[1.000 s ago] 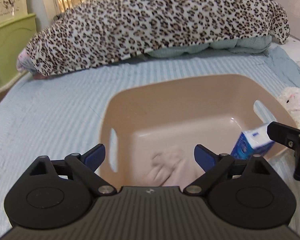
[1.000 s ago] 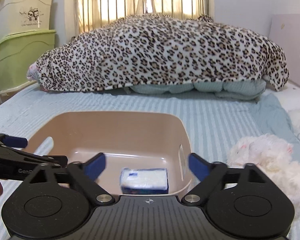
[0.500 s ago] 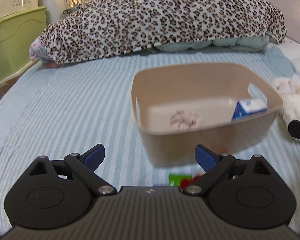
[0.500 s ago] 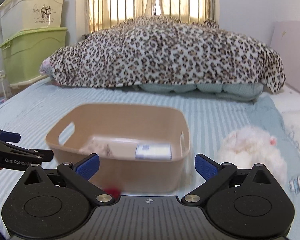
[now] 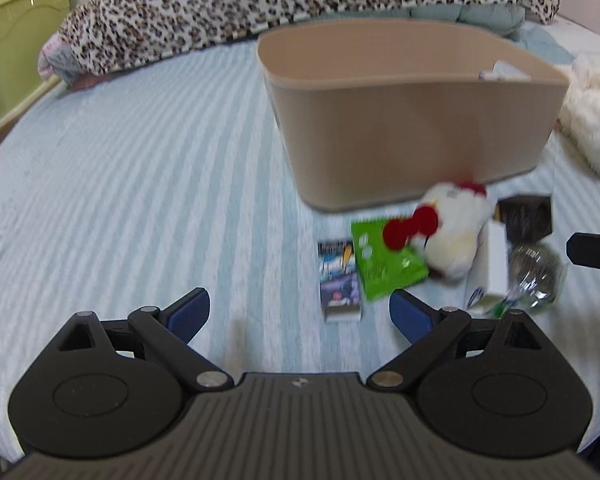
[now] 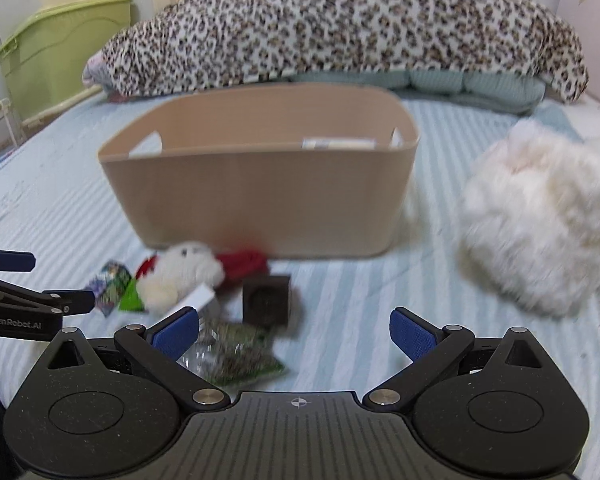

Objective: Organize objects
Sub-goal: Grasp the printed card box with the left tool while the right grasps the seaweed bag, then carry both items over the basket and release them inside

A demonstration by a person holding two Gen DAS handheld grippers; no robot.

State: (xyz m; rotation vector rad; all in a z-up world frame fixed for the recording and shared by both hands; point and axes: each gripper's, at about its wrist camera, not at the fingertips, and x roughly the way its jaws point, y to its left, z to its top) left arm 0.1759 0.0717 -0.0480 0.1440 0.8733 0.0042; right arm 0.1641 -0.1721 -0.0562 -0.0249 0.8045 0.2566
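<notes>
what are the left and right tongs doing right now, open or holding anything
Left tongs: open, holding nothing.
Right tongs: open, holding nothing.

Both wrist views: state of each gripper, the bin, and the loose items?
left gripper: open, empty
right gripper: open, empty
beige bin: upright on the bed, a box inside
small plush toy: outside the bin, lying on the bed
green packet: flat on the bed
dark cube: on the bed, outside the bin
</notes>
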